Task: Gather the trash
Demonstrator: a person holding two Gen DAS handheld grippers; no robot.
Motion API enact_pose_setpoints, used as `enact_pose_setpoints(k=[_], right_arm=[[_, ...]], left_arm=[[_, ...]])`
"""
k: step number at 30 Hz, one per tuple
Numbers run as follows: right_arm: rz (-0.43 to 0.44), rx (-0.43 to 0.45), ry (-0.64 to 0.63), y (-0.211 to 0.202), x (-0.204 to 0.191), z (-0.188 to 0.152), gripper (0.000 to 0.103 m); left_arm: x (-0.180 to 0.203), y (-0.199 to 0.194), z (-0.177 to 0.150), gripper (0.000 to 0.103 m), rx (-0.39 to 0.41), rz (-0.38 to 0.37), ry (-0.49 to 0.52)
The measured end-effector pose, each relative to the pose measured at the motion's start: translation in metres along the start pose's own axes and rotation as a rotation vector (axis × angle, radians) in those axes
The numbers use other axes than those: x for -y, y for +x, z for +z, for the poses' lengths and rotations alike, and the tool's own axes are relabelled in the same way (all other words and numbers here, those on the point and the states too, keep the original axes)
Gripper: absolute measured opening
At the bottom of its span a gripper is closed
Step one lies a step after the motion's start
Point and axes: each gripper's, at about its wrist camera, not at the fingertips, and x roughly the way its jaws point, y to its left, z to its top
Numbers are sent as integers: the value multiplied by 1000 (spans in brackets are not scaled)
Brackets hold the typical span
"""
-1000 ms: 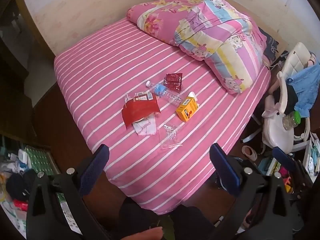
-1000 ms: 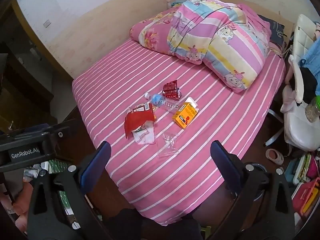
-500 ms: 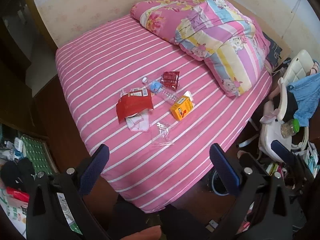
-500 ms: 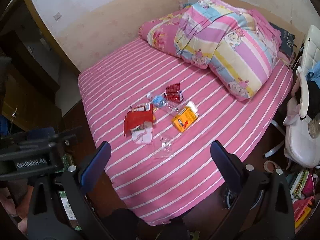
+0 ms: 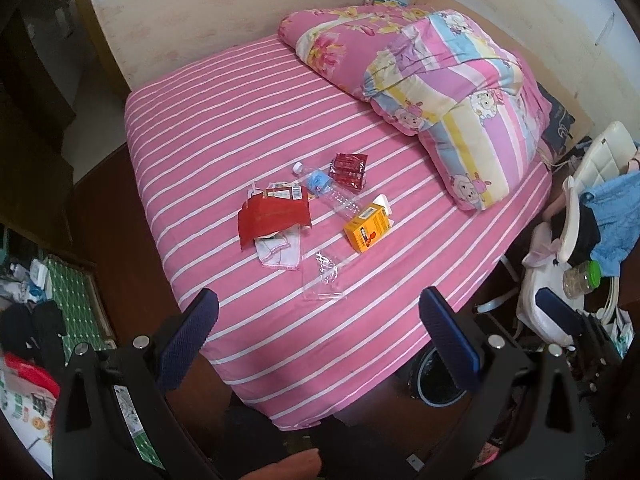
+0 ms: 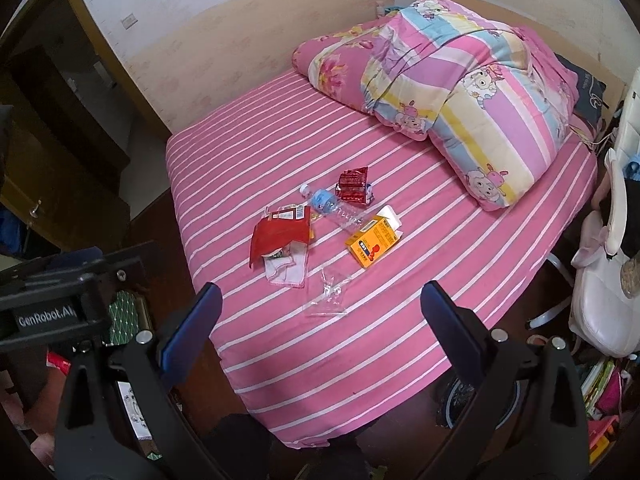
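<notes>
So the bed (image 5: 224, 128) with the pink striped sheet fills pretty much everything ahead of both tongs. A big folded quilt (image 5: 460, 92) in pink, yellow and blue sits at the far end of it, way beyond the tongs and off toward their right.

All the trash is bunched in one little cluster on the sheet, straight out in front of the tongs and well clear of them. Largest piece is the red snack bag (image 5: 274, 216), ahead and slightly left of centre, lying on top of a white wrapper with pink edging (image 5: 280, 254). A clear plastic bottle (image 5: 332, 196) with a blue label lies on its side just right of the bag. Past the bottle, farther out, is a small dark red packet (image 5: 349, 170). An orange carton (image 5: 367, 230) lies right of the bottle's base. Nearest to the tongs is a crumpled clear plastic film (image 5: 323, 276), just short of everything else.

The left tongs (image 5: 320, 330) are spread wide with nothing between them. Same for the right tongs (image 6: 322, 320), wide apart and empty, hovering over the near edge of the bed.
</notes>
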Motion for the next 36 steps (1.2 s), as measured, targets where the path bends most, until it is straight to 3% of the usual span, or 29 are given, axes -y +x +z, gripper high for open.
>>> enact_pose_setpoints(k=[27, 36], right_arm=[[10, 16, -62, -5, 7, 7, 99], [65, 11, -78, -3, 4, 5, 99]], left_arm=[[11, -2, 7, 97, 28, -20, -31], [10, -1, 7, 97, 24, -16, -47]])
